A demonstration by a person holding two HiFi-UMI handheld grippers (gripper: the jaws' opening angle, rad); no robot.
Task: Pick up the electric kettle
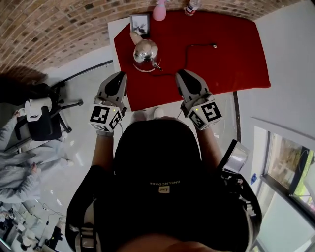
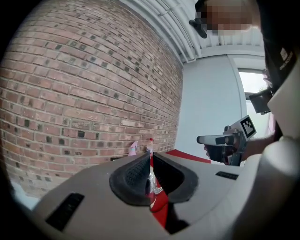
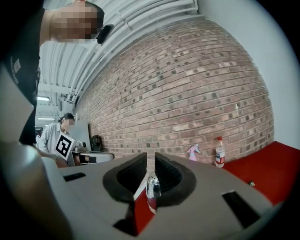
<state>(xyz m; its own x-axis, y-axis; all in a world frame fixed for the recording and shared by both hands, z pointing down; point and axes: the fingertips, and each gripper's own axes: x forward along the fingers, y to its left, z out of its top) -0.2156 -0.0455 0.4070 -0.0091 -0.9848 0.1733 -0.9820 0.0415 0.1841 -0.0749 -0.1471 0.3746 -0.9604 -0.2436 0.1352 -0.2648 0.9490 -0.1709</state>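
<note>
The electric kettle (image 1: 145, 53), shiny steel with a pale handle, stands on a round base on the red cloth (image 1: 221, 49) at the table's far left. My left gripper (image 1: 120, 75) hovers at the cloth's near edge, a little short of the kettle and to its left, jaws shut and empty (image 2: 149, 158). My right gripper (image 1: 183, 73) is over the cloth's near edge to the kettle's right. A narrow gap shows between its jaws (image 3: 150, 158) with nothing in it. The kettle (image 3: 153, 188) shows beyond that gap, well ahead.
A pink spray bottle (image 1: 159, 11), a water bottle (image 1: 191, 7) and a small picture frame (image 1: 140, 23) stand at the table's far edge by the brick wall. A black cable (image 1: 197, 47) lies on the cloth. A tripod (image 1: 44, 115) and a seated person (image 1: 19, 167) are at the left.
</note>
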